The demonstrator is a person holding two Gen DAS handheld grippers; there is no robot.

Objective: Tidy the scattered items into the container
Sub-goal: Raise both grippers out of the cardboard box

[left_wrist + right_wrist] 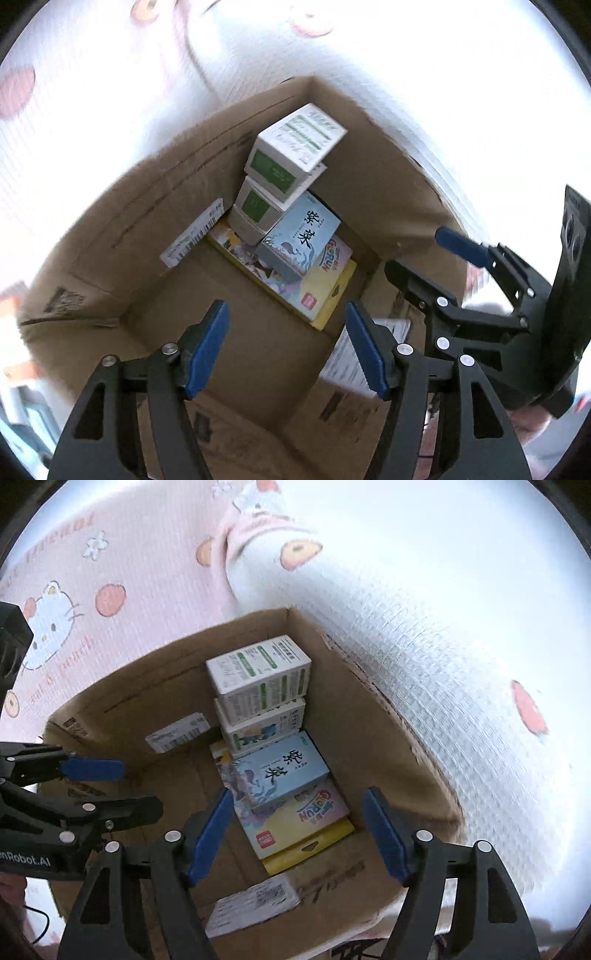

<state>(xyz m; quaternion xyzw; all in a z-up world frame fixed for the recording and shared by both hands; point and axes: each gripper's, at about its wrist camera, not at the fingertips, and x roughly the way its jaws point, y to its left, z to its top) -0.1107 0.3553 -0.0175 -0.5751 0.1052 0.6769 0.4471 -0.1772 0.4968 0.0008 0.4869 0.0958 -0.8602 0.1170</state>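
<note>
1. Looking down into an open corrugated cardboard box (373, 716): matte brown walls, white shipping labels stuck inside, sitting on a quilted pink-and-white cartoon-print mat (424, 635).
2. Contents, all rectangular cartons: two white-and-green boxes (258, 674) stacked at the far wall, a pale blue box (280, 771) printed with black characters just in front, and flat glossy yellow packs (310, 830) underneath.
3. Left gripper (286, 350): blue ribbed pads spread wide, nothing between them; the cartons lie below and beyond its tips.
4. Right gripper (297, 834): jaws wide apart, empty, above the yellow packs, not touching.
</note>
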